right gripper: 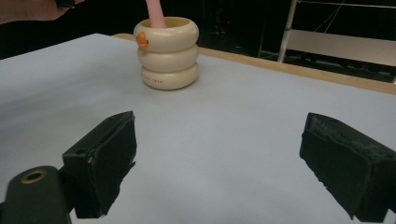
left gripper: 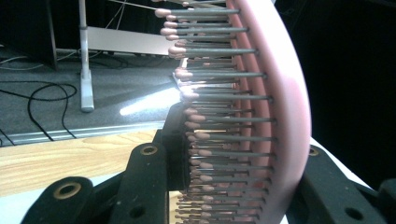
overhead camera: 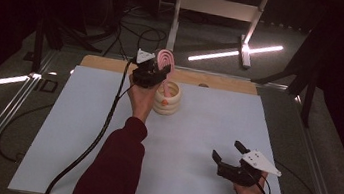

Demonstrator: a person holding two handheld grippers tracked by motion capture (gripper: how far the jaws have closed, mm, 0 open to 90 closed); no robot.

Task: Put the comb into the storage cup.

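Observation:
A pink hairbrush (overhead camera: 165,58) with grey pink-tipped bristles stands upright at the back of the white mat (overhead camera: 196,130). My left gripper (overhead camera: 155,73) is shut on the brush head. In the left gripper view the brush (left gripper: 280,107) sits between both black jaws of the left gripper (left gripper: 233,186). Its pink handle (right gripper: 155,13) reaches down into a cream ringed cup (overhead camera: 167,98), which also shows with an orange mark in the right gripper view (right gripper: 168,53). My right gripper (overhead camera: 228,151) rests at the front right, open and holding nothing, its pads (right gripper: 105,156) wide apart.
A wooden table edge (overhead camera: 222,82) runs behind the mat. Beyond it on the grey floor stand a white frame (overhead camera: 217,7), black cables (overhead camera: 143,35) and bright light strips (overhead camera: 236,52). The left gripper's cable (overhead camera: 99,133) trails across the mat's left side.

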